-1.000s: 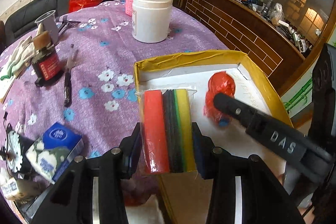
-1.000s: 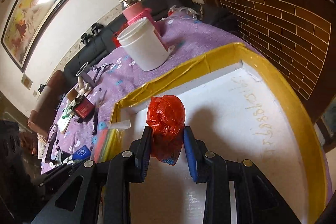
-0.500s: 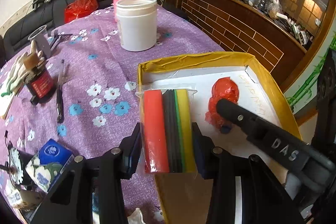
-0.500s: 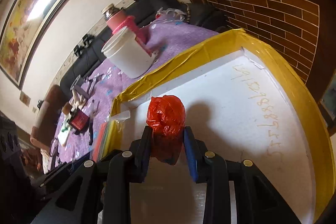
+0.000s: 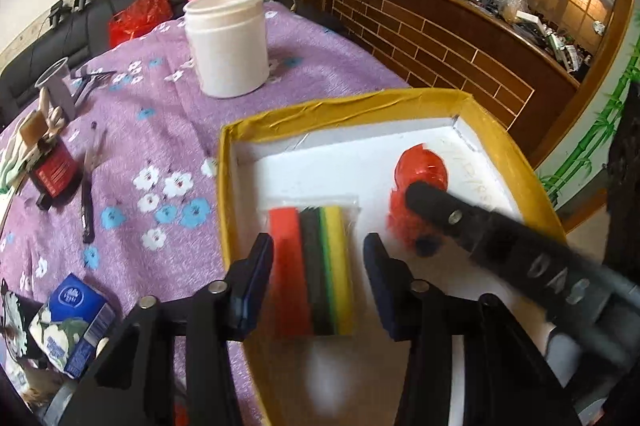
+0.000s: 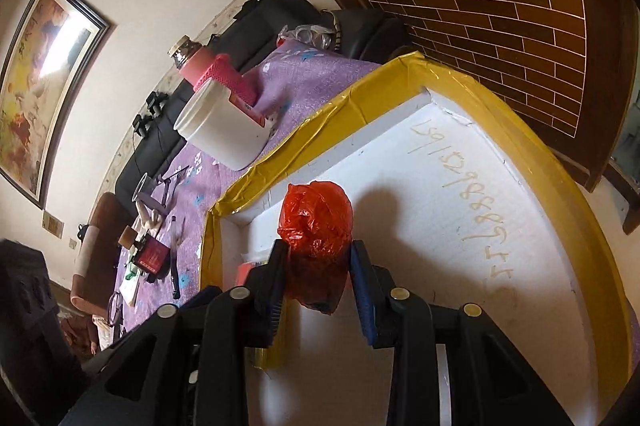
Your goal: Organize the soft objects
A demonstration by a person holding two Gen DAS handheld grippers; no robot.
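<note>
Left hand-held gripper [image 5: 318,282] of mine is opening its jaws; the pack of coloured sponges [image 5: 314,266] lies between them with a gap on each side, on the white floor of the yellow-rimmed box [image 5: 336,108], near its left wall. My right hand-held gripper [image 6: 318,284] is also opening, its pads close against the red plastic bundle [image 6: 316,226], which sits right of the sponges toward the box's middle. Bare white floor lies beyond both things up to the far wall, and more of it on the right. Only the right view shows the writing scratched on that floor and the framed picture [image 6: 44,82] on the wall. Only the left view shows the tissue pack [image 5: 72,322] near me on the purple flowered counter [image 5: 160,130]; the white jar [image 5: 228,42] stands beyond the box's far-left corner.
</note>
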